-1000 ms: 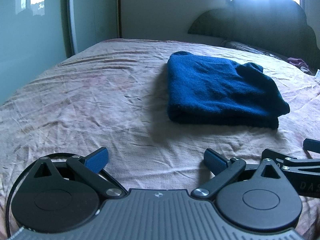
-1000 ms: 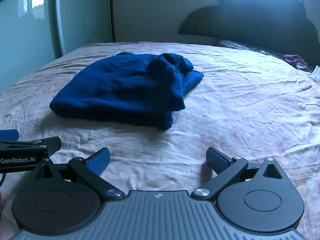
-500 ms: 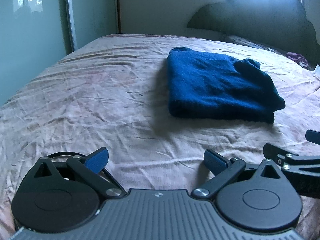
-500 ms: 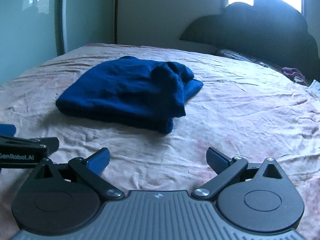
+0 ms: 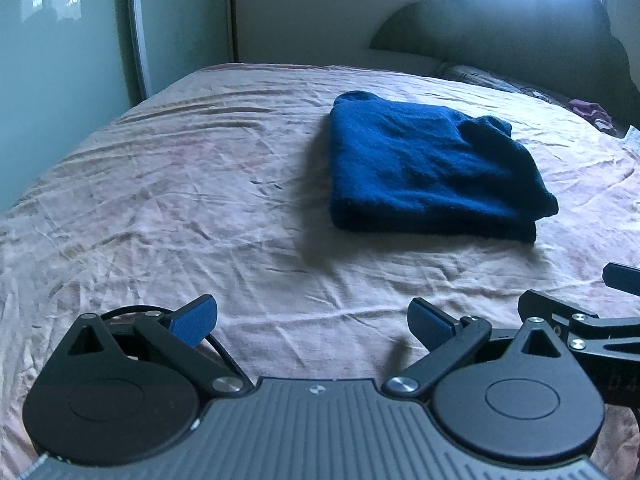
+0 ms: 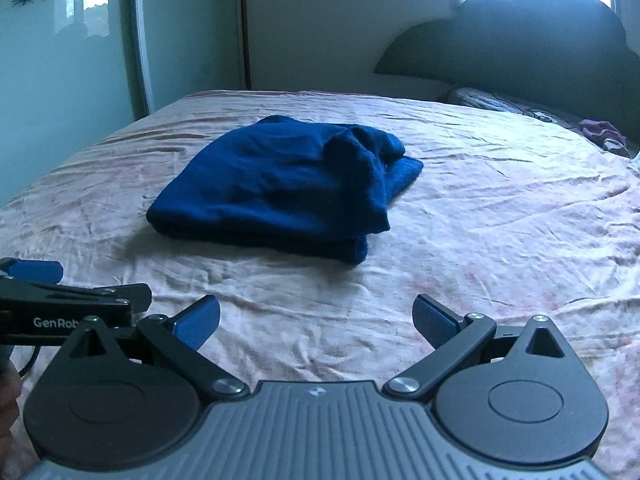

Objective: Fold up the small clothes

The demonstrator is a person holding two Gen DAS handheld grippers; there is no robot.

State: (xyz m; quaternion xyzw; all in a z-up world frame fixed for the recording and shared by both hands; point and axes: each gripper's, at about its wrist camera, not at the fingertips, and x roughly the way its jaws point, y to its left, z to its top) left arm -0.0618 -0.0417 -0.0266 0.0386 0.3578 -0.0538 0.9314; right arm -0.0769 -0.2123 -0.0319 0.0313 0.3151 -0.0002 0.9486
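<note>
On bed (image 5: 200,184): 1 folded blue garment (image 5: 424,168); 2 hand-held grippers, both spread.

Folded blue garment (image 5: 424,172) on bed (image 5: 160,200)

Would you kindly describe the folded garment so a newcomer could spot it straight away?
Start at the wide bed with its wrinkled pink sheet below the dark headboard. Near the middle lies a dark blue jumper, folded into a thick bundle. It is the only blue cloth on the sheet.

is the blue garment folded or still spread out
Folded. The blue garment lies as a compact stack on the bed sheet, doubled layers showing along its near edge, one corner bunched. Both grippers hang open, clear of it.
</note>
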